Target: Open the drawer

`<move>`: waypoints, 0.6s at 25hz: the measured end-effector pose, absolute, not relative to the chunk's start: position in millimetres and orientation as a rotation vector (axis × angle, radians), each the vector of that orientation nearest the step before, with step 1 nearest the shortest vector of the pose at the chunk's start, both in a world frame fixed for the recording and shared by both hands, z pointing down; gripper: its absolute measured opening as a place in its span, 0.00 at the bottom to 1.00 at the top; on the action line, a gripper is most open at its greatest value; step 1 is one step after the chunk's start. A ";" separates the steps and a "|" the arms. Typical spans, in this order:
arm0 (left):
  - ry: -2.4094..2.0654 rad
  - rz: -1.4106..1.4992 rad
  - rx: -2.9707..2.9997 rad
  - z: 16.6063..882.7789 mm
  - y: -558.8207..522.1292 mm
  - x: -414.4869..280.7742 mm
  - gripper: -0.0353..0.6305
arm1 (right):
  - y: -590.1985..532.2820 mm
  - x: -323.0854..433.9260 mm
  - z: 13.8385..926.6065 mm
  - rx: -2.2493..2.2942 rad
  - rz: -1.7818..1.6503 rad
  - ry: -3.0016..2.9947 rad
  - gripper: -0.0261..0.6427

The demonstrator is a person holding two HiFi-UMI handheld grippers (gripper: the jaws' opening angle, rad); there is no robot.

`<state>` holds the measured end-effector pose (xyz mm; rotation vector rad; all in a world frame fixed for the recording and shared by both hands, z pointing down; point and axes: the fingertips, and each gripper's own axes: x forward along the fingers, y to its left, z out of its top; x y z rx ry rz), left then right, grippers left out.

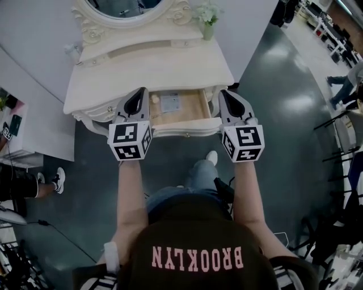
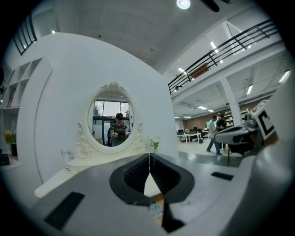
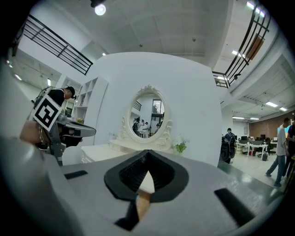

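1. Cream dressing table stood against a curved white wall on a glossy dark grey floor. Its top was bare apart from a small vase of pale flowers at the back right, beside the carved oval mirror
2. Beyond the wall lay an open office with desks, a railed upper gallery and people standing well away
3. The drawer in the middle of the table's front was pulled out, its wooden inside open to view between the two grippers
4. In it lay a flat grey-blue rectangular thing and, just to its left, a small pale round thing; what either was could not be told
5. The left gripper hovered over the drawer's left end with its jaws pressed together and nothing between them
6. The right gripper hung by the drawer's right end, its jaws likewise closed on nothing
7. Each gripper carried a cube with black-and-white square markers. "BROOKLYN" in pink letters ran across the person's dark top, upside down in the head view
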<state>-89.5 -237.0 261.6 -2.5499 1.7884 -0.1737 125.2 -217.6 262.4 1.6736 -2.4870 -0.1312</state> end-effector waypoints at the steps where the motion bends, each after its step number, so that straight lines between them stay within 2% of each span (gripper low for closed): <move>1: 1.790 -0.170 -2.550 260.6 -237.1 -90.1 0.06 | -217.7 124.4 262.4 1.669 -0.133 -2.485 0.03; 15: 1.780 -0.155 -2.552 259.0 -238.5 -94.1 0.06 | -220.2 113.8 267.0 1.641 -0.120 -2.493 0.03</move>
